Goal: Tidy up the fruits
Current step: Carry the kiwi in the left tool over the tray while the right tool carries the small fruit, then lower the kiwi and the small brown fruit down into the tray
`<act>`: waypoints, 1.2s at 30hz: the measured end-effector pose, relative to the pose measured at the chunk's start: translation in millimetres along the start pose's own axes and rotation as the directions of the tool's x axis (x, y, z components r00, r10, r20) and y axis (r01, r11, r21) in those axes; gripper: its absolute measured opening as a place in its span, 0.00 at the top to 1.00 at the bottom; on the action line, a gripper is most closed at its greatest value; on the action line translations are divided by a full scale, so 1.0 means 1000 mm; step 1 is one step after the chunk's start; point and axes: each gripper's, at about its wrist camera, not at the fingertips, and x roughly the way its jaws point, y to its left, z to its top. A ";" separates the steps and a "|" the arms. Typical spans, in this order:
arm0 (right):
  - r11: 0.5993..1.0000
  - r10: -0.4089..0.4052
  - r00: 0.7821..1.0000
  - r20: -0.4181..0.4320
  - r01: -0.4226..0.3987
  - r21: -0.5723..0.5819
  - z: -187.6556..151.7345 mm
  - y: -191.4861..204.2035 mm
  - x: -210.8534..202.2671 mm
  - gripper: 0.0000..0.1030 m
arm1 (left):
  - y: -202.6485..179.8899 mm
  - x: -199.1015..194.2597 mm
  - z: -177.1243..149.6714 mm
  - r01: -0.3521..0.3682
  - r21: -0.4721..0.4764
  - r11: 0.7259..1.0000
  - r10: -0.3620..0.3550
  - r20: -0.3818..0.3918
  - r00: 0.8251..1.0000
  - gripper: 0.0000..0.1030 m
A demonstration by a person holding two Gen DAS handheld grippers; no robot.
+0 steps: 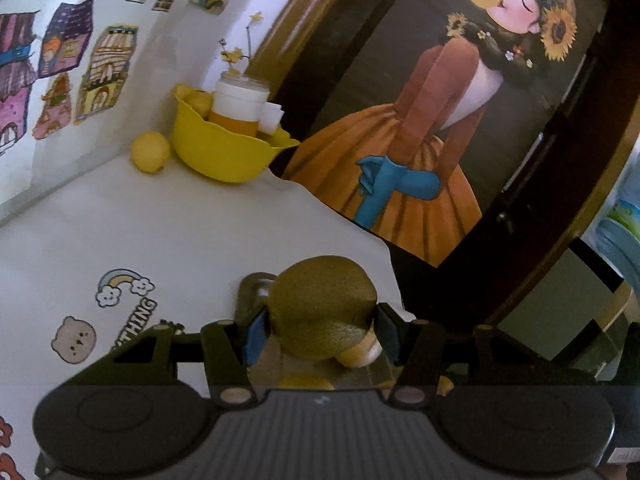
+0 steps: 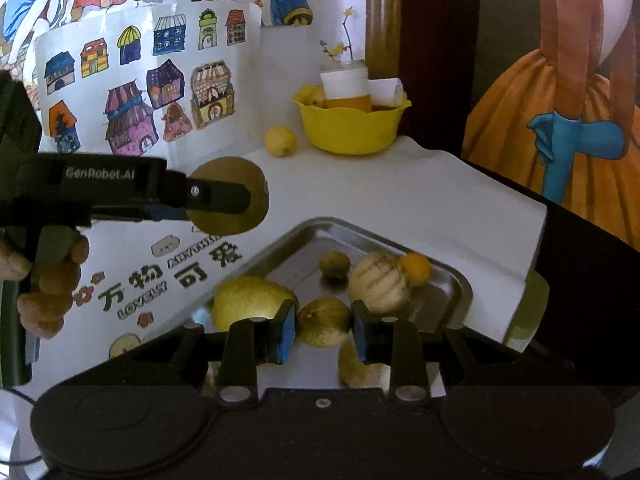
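Left tool (image 1: 320,330): clamped on one kiwi (image 1: 324,304), above the bench (image 1: 120,220).
Right tool (image 2: 324,332): narrowed around one fruit (image 2: 324,326).
Tray (image 2: 460,284): about six fruits.
Yellow bowl (image 2: 352,132): one lemon (image 2: 281,141) beside it.

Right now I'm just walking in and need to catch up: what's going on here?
A person is sorting fruit with two handheld grippers. The left gripper holds a brown kiwi above the white table. The right gripper is shut on a small yellow-green fruit over the metal tray, where more fruit lies. A yellow bowl waits behind.
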 end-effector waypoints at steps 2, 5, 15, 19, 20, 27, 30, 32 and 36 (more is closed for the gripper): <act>1.000 -0.004 1.000 0.000 0.004 -0.001 -0.007 -0.001 -0.005 0.69 | -0.005 0.001 -0.003 0.007 0.006 1.000 -0.007 -0.007 1.000 0.41; 1.000 -0.003 1.000 0.001 0.003 -0.001 -0.017 -0.002 -0.012 0.69 | -0.013 0.002 -0.009 0.021 0.033 0.999 -0.020 -0.018 1.000 0.41; 1.000 0.006 1.000 -0.005 -0.006 -0.017 -0.050 0.002 -0.029 0.69 | -0.045 0.008 -0.040 0.078 0.150 0.986 -0.066 -0.086 0.994 0.41; 1.000 0.002 1.000 -0.006 -0.002 -0.013 -0.060 0.002 -0.033 0.69 | -0.051 0.007 -0.053 0.125 0.169 0.978 -0.106 -0.119 0.987 0.41; 1.000 -0.001 1.000 -0.007 0.001 -0.014 -0.063 0.001 -0.034 0.69 | -0.052 0.007 -0.056 0.130 0.174 0.976 -0.109 -0.126 0.986 0.41; 1.000 0.000 1.000 -0.014 0.000 -0.010 -0.075 0.000 -0.036 0.69 | -0.058 0.005 -0.069 0.135 0.205 0.969 -0.103 -0.163 0.981 0.41; 1.000 0.003 1.000 -0.011 -0.004 -0.017 -0.079 0.002 -0.037 0.69 | -0.058 0.004 -0.071 0.130 0.211 0.969 -0.095 -0.172 0.981 0.41; 1.000 0.005 1.000 -0.011 -0.006 -0.025 -0.081 0.004 -0.038 0.69 | -0.058 0.003 -0.073 0.121 0.217 0.969 -0.083 -0.176 0.981 0.41; 0.999 0.002 1.000 -0.003 -0.003 -0.041 -0.084 0.007 -0.041 0.69 | -0.059 0.003 -0.074 0.096 0.232 0.968 -0.053 -0.183 0.982 0.41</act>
